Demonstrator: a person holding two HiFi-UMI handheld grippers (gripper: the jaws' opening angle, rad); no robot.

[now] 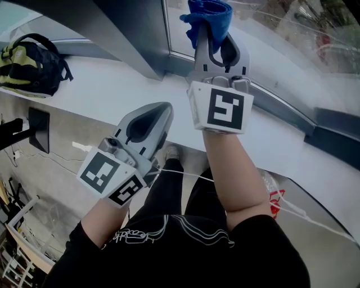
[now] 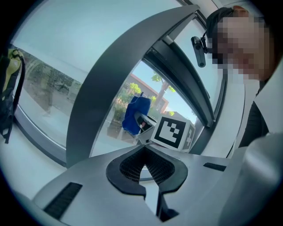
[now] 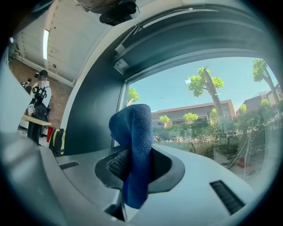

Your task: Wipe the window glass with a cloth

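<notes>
The right gripper [image 1: 210, 32], at the top centre of the head view, is clamped on a blue cloth [image 1: 207, 16], which bunches above its jaws right at the window glass [image 1: 275, 39]. The left gripper [image 1: 161, 112] is lower and left of it over the white sill [image 1: 101, 84], its jaws pressed together with nothing between them. At upper left a black and yellow backpack [image 1: 31, 62] lies on the sill, and its contents cannot be seen.
</notes>
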